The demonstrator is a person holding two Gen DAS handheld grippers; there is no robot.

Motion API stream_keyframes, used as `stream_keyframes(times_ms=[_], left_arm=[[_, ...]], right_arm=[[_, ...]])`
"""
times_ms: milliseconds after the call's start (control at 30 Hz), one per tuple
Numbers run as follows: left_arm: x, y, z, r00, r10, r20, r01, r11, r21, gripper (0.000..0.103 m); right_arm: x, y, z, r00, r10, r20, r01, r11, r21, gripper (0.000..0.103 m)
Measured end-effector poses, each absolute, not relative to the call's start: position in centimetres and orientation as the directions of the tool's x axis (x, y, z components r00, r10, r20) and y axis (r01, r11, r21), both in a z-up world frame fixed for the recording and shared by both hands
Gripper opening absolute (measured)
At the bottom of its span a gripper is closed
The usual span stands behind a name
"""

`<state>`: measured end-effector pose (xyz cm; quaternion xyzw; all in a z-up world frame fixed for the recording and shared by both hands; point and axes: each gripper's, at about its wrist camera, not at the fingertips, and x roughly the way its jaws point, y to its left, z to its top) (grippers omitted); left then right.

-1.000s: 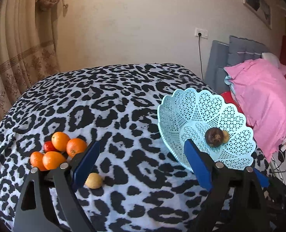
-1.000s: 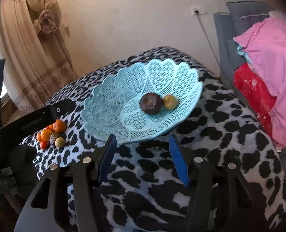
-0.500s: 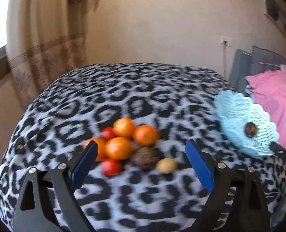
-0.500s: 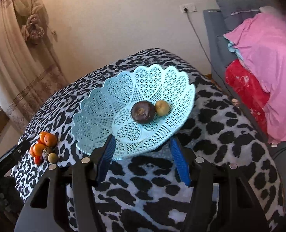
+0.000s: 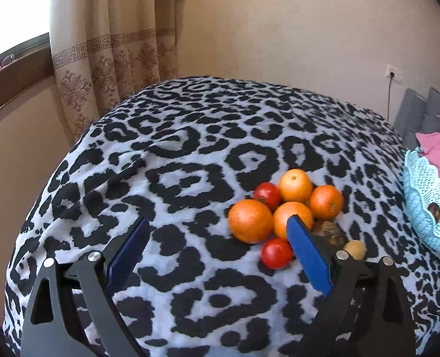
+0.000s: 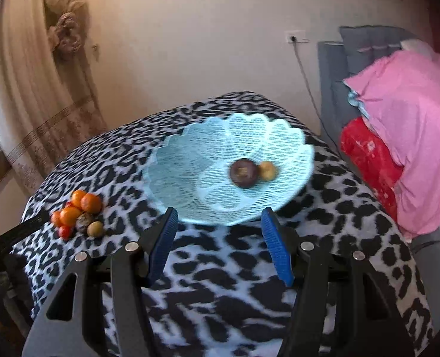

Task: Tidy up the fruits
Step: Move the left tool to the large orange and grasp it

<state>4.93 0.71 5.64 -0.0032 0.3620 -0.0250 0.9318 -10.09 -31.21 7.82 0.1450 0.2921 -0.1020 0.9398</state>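
So the fruit pile point(image 5: 291, 214) was sitting in a tight clump on the leopard-print cloth point(image 5: 190, 160), toward the side near the curtain point(image 5: 112, 53). Four oranges were bunched together: a big one point(image 5: 250, 220) at the front, another point(image 5: 291, 217) right beside it, one point(image 5: 295, 185) at the back and one point(image 5: 326, 201) on the basket side. Two red tomato-looking fruits were in there too, one point(image 5: 267, 195) tucked behind the oranges and one point(image 5: 276, 253) out front. A dark wrinkly fruit point(image 5: 330, 233) and a little yellowish one point(image 5: 355, 249) sat at the edge of the clump.

The left gripper point(image 5: 217, 255) hung just short of the pile with its blue pads spread wide and nothing between them. Its right-hand pad overlapped the oranges in the left wrist view, but I couldn't tell if it actually touched anything.

The light blue lattice basket point(image 6: 190, 154) sat well apart from the pile, closer to the pink blanket point(image 6: 410, 125) and the red bundle point(image 6: 368, 160). It already had a dark round fruit point(image 6: 243, 172) and a small yellowish one point(image 6: 267, 171) in it, touching each other.

The right gripper point(image 6: 220, 247) hovered at the near rim of the basket, pads roughly half open, gripping nothing. That view was a bit blurry.
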Motion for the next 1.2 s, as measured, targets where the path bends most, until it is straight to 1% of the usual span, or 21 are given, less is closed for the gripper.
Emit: stream_keyframes(times_ms=[133, 300, 567, 833, 967, 1200], left_arm=[[5.9, 0.9, 4.5, 0.709, -0.019, -0.705, 0.029, 1.000, 0.003, 0.092], [6.8, 0.7, 3.9, 0.690, -0.042, -0.723, 0.056, 0.998, -0.004, 0.092], [7.2, 1.2, 3.7, 0.689, -0.056, -0.723, 0.061, 0.998, -0.019, 0.094], [5.9, 3.0, 3.6, 0.694, -0.012, -0.720, 0.004, 1.000, -0.013, 0.095], [5.1, 3.3, 3.3, 0.685, 0.005, -0.729, -0.009, 1.000, -0.002, 0.095], [4.7, 3.4, 3.5, 0.692, -0.009, -0.722, -0.005, 1.000, -0.017, 0.095]], right_arm=[[-9.7, -28.7, 7.8, 0.811, -0.051, -0.584, 0.210, 0.955, 0.209, 0.060], [-9.0, -26.5, 7.0, 0.791, -0.004, -0.612, 0.162, 0.965, 0.204, 0.060], [-8.3, -24.6, 6.2, 0.769, 0.034, -0.639, 0.121, 0.973, 0.197, 0.060], [-7.8, -24.2, 5.6, 0.751, 0.088, -0.655, 0.103, 0.963, 0.248, 0.060], [-7.7, -23.7, 5.6, 0.749, 0.094, -0.656, 0.092, 0.965, 0.244, 0.060], [-7.5, -23.2, 5.3, 0.741, 0.107, -0.663, 0.079, 0.966, 0.244, 0.060]])
